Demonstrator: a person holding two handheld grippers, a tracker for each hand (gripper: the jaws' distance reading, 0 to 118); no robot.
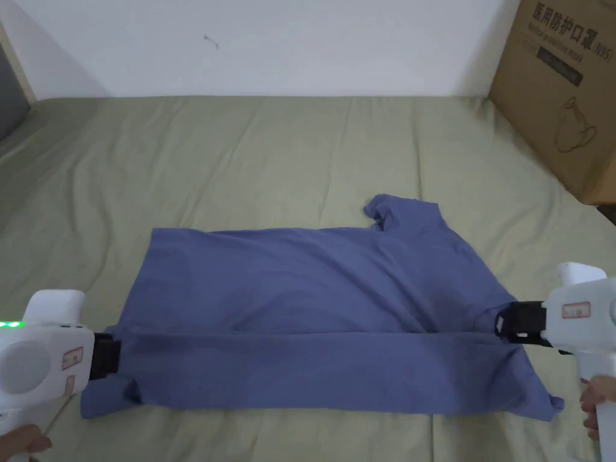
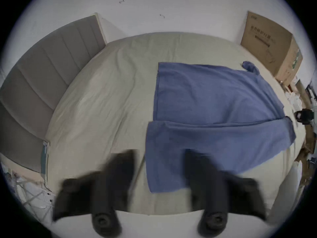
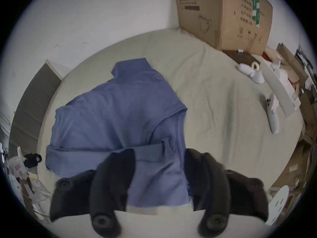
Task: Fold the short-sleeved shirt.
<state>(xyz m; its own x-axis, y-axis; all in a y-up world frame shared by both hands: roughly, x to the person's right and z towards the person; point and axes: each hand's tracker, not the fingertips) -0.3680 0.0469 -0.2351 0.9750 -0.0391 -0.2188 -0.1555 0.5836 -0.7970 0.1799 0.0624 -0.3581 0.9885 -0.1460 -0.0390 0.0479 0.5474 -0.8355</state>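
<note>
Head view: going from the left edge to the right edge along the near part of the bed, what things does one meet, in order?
White left gripper → blue short-sleeved shirt → white right gripper.

Shirt [image 1: 313, 289]: blue, short-sleeved; spread flat, crosswise on the green bed sheet
Near edge: folded over the body in a long band
Far sleeve: sticks out, crumpled

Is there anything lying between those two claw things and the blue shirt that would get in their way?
Nothing visible does. The left gripper and right gripper sit right at opposite ends of the shirt, jaws spread, on the bare bedsheet.
</note>
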